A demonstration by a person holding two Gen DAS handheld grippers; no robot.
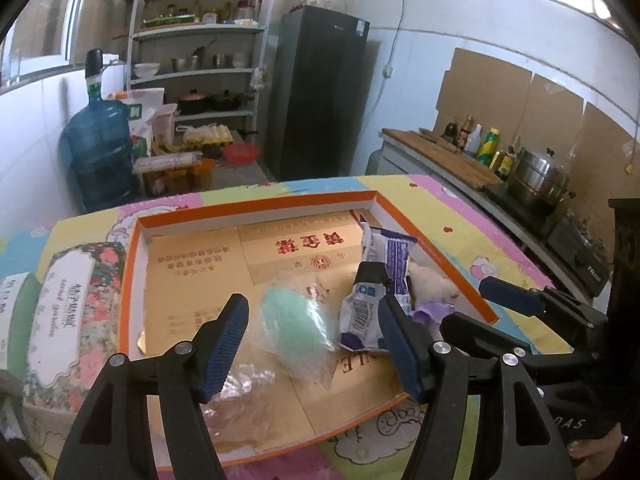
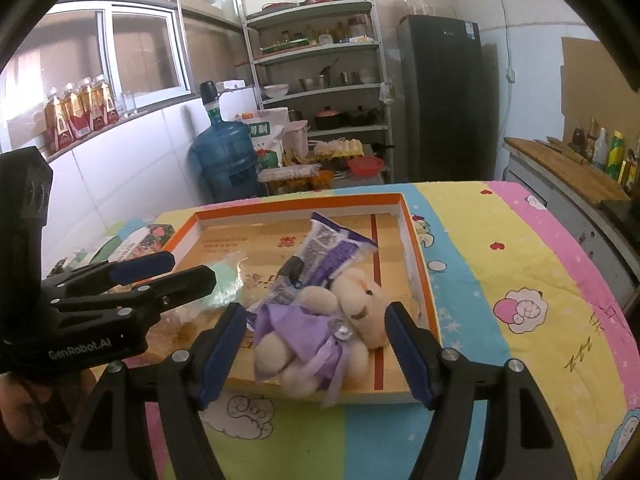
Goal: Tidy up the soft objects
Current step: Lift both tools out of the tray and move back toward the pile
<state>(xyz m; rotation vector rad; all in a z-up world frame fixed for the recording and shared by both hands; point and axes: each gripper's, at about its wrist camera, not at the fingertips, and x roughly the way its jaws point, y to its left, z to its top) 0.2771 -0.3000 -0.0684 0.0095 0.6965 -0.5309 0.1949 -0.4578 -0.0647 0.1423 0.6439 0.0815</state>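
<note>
Orange-rimmed tray (image 1: 132, 264) on the desk (image 2: 500, 280) already holds the green sponge in its clear bag (image 1: 298, 322), the purple snack packet (image 1: 380, 280) and the plush bear (image 2: 332, 320), so the sorting looks nearly done. Both the left tool (image 1: 312, 344) and right tool (image 2: 316, 354) hang above, jaws apart and empty. A flowered box (image 1: 68, 312) sits beside the tray; nothing blocks pulling clear

Both tools are black plastic with silver screws. The left gripper (image 1: 312, 344) and right gripper (image 2: 316, 350) have ribbed blue pads. White "GenRobot.AI" lettering marks one body at the frame's lower left.
</note>
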